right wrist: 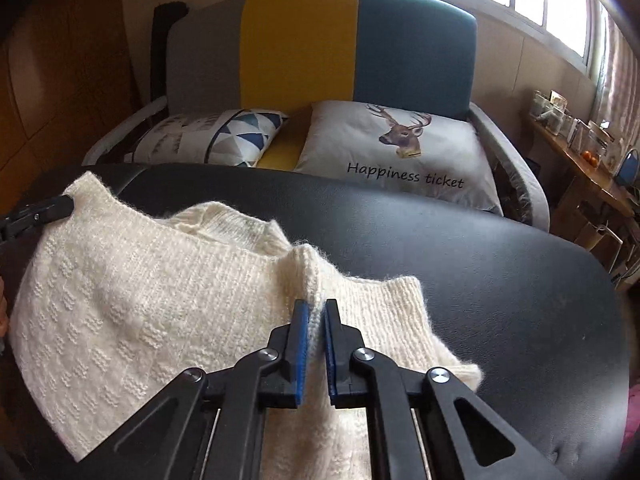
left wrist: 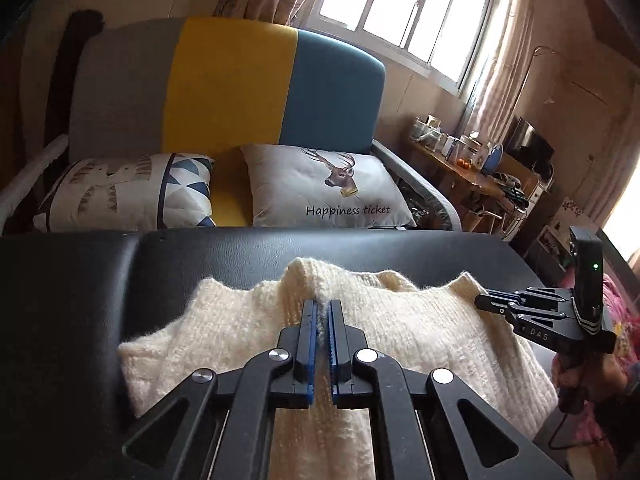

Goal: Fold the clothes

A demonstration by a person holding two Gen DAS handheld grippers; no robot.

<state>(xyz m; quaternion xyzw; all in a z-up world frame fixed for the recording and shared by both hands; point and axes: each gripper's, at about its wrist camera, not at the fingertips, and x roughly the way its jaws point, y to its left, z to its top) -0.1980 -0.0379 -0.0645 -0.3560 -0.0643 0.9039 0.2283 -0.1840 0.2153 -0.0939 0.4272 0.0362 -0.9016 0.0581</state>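
Both grippers pinched a cream sweater lying on a black padded table.

The left gripper and right gripper each clamped a raised shoulder ridge; folding looked barely begun, the body largely spread flat.

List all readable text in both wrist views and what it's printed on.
"Happiness ticket": black script on the deer pillow, under the stag's head, readable in both views.
"DAS": pale letters on the black body of the right gripper, seen from the left wrist view.
Items on the wooden side desk: any labels too small and blurred to read.
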